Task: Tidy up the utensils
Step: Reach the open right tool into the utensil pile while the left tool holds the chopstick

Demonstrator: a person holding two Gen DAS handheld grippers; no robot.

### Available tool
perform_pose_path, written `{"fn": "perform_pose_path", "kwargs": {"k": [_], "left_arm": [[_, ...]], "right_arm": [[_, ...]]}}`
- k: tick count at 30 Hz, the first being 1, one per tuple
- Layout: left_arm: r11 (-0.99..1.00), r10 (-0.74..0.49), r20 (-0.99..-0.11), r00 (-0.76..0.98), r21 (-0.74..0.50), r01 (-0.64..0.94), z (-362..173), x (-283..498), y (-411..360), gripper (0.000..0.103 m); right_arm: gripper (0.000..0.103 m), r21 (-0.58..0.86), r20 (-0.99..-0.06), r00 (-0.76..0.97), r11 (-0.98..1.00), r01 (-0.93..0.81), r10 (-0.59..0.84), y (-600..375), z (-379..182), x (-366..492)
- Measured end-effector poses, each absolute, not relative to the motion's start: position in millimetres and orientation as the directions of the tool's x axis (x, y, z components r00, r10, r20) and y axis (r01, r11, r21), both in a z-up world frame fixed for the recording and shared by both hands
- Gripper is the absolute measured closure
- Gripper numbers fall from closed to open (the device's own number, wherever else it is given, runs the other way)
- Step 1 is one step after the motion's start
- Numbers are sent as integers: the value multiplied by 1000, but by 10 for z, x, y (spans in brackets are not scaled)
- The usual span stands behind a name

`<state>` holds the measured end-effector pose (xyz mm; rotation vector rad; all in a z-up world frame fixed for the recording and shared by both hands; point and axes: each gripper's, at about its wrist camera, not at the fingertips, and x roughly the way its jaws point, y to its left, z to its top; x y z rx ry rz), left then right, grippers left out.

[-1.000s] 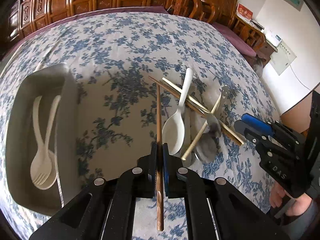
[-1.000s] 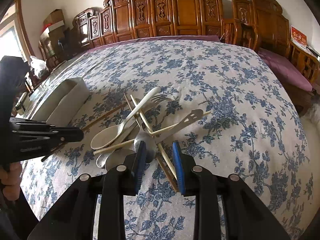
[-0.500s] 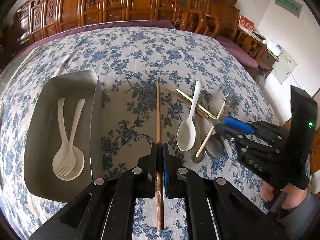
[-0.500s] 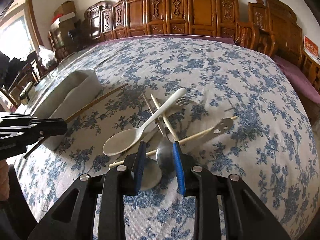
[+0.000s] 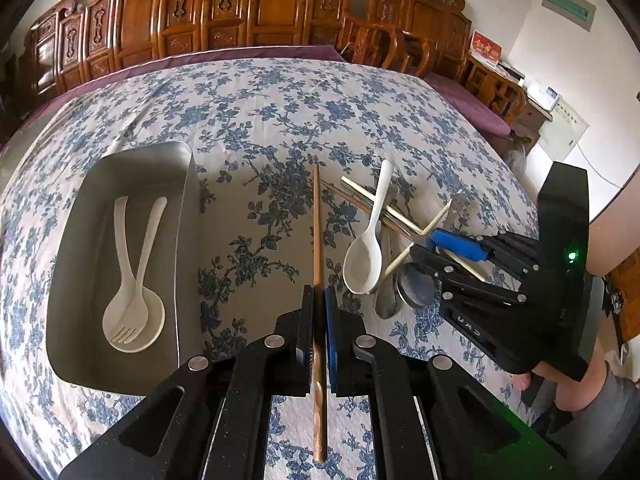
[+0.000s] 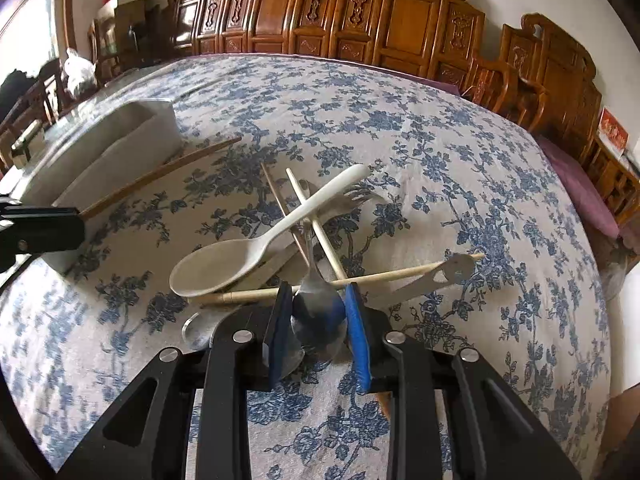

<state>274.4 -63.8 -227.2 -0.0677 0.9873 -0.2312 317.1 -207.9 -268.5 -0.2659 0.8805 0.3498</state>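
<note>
1. Right tool (image 5: 430, 258): raised lettering on its black side plate, seen upside down in the left wrist view; characters not legible.
2. Red card (image 5: 485, 45) on the cabinet beyond the right tool: gold characters, too small to read.
3. Wall plaque (image 5: 570, 1), wall sheet (image 5: 565, 128): print unreadable.

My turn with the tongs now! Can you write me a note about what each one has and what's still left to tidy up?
Left tongs: shut on a brown chopstick, held above the cloth beside the grey tray.
Right tongs: jaws on either side of the metal spoon's bowl in the pile; it can't be seen whether they pinch it yet.
Done: a white spoon and white fork lie in the tray.
Left: the held chopstick, plus the pile on the cloth: white spoon, pale chopsticks, another brown chopstick, metal fork, the metal spoon and other metal pieces.
</note>
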Motion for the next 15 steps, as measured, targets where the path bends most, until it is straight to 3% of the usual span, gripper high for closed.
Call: {"fn": "perform_pose_path", "kwargs": {"k": [6,15], "left_arm": [[972,-229,-817,530,-166,164,-2269,2732,-633,99],[970,-241,-812,531,-178,167,-2254,2715,-626,99]], "right_arm": [[71,-183,-788,603,888,-421,123,-1967,-2749,3155],[72,-68,-772,609,929,-364,182,-2194,-2589,3196]]}}
